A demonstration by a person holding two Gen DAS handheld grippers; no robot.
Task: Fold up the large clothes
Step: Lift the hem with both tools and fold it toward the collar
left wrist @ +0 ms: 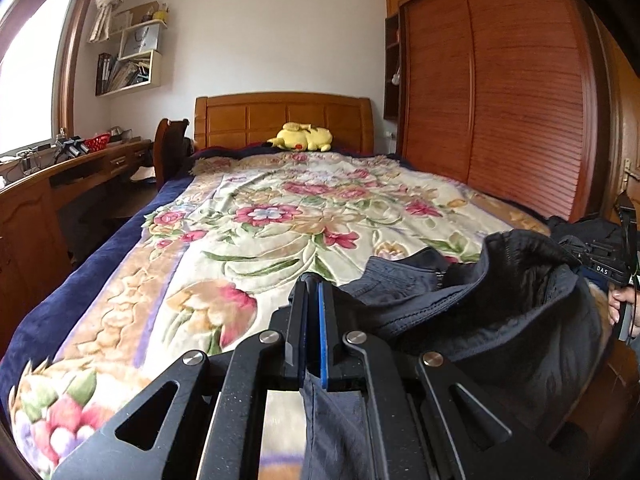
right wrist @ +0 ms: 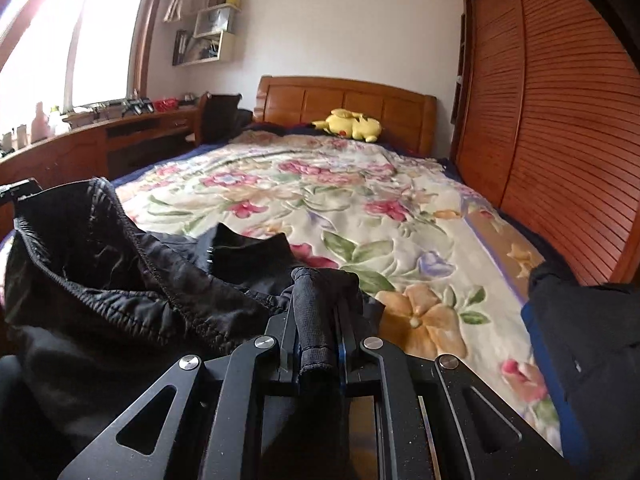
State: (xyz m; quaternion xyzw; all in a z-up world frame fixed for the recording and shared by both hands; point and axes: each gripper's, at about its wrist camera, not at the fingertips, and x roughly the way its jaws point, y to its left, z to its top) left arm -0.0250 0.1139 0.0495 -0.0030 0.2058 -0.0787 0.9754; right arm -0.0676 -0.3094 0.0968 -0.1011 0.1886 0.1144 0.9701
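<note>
A large dark navy-black garment [left wrist: 500, 300] is held up over the foot of the bed, its opening gaping between the two grippers. My left gripper [left wrist: 313, 280] is shut on its edge, with cloth hanging down between the fingers. In the right wrist view the same garment [right wrist: 120, 280] spreads to the left. My right gripper [right wrist: 320, 280] is shut on a bunched ribbed edge of it. The other gripper and a hand show at the right edge of the left wrist view [left wrist: 616, 276].
The bed carries a floral blanket [left wrist: 260, 220] over a navy cover. A yellow plush toy [left wrist: 300, 137] lies by the wooden headboard [left wrist: 280, 118]. A wooden wardrobe [left wrist: 500, 100] stands right, a desk [left wrist: 60, 184] left. Another dark garment [right wrist: 580, 340] lies at the bed's right.
</note>
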